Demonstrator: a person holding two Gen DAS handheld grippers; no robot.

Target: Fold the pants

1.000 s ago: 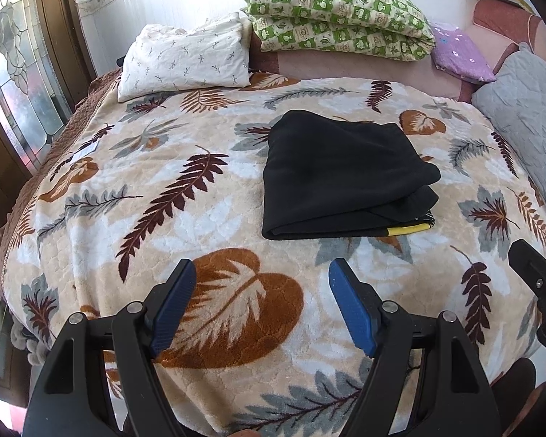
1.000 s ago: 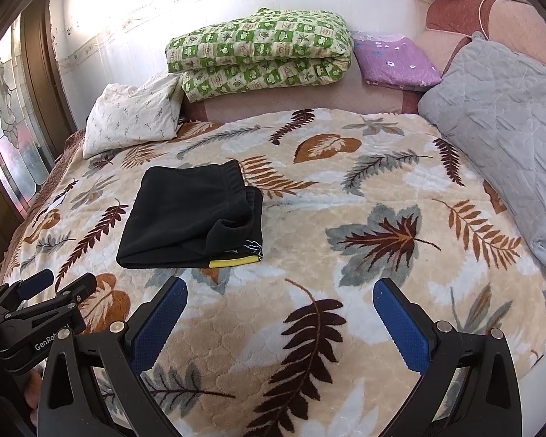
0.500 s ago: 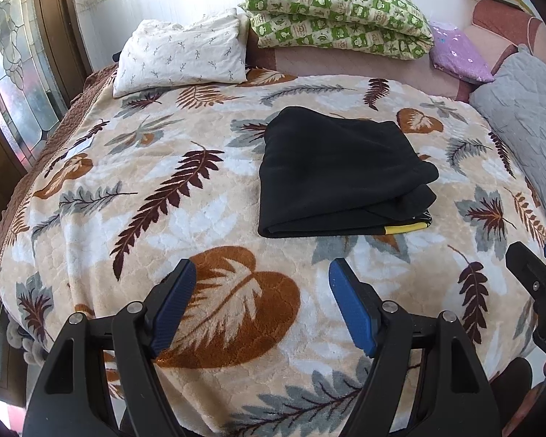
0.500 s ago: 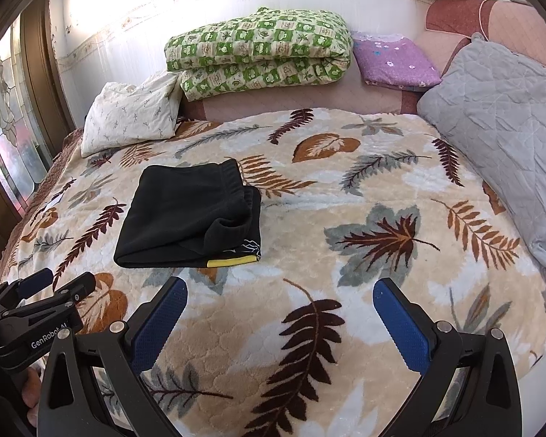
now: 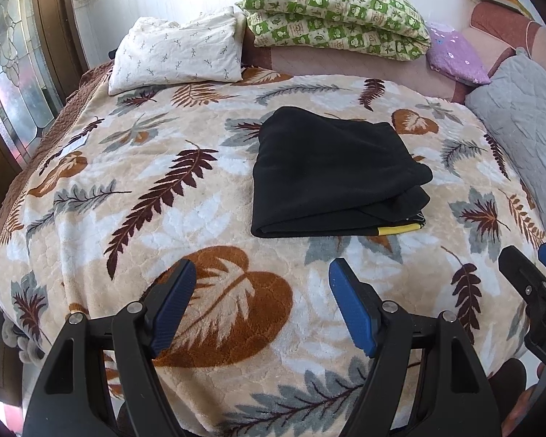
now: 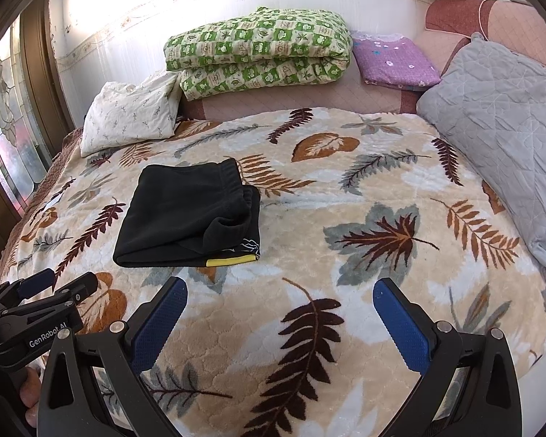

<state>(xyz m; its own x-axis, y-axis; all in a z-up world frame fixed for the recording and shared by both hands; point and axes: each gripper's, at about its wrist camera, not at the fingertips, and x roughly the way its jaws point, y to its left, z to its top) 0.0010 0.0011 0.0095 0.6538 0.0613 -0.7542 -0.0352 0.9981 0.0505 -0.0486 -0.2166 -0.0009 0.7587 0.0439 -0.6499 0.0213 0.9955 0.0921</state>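
Black pants (image 5: 331,174) lie folded into a flat packet on the bed (image 5: 200,189), toward its left side, their fold facing the near edge and a yellow strip (image 6: 231,261) showing at the packet's near right corner. Both grippers hang over the near edge, short of the pants and apart from them: the left gripper (image 5: 262,284) stands wide with nothing between its blue pads, and the right gripper (image 6: 280,304) stands wide and empty too.
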